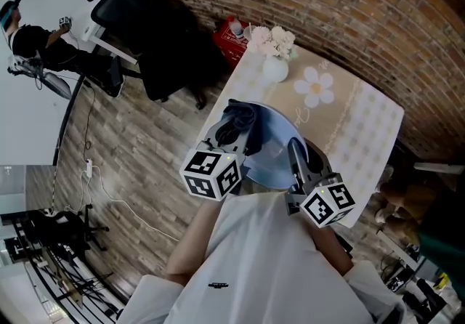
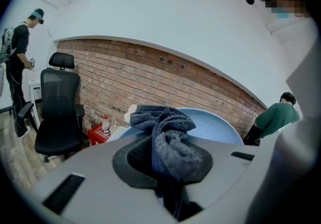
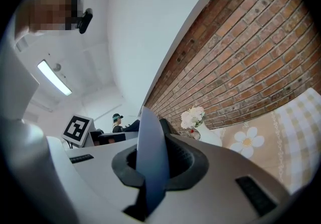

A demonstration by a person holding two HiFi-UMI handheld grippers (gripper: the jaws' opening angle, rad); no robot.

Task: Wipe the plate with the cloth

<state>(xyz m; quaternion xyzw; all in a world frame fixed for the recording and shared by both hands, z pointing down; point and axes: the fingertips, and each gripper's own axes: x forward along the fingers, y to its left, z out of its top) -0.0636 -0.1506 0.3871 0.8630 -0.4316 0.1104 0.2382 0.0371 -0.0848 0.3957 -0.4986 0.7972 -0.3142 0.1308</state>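
A pale blue plate (image 1: 275, 154) is held up in the air over the table's near end. My right gripper (image 1: 296, 159) is shut on the plate's rim, which stands edge-on (image 3: 152, 162) between the jaws in the right gripper view. A dark blue cloth (image 1: 237, 123) is bunched in my left gripper (image 1: 231, 137), which is shut on it. In the left gripper view the cloth (image 2: 168, 135) lies against the plate (image 2: 213, 126) behind it.
A table (image 1: 363, 126) with a checked, daisy-print cover carries a white vase of flowers (image 1: 274, 50) at its far end. A black office chair (image 1: 156, 28) stands to the left, a red box (image 1: 229, 38) beside it. Another person (image 1: 43, 50) stands far left.
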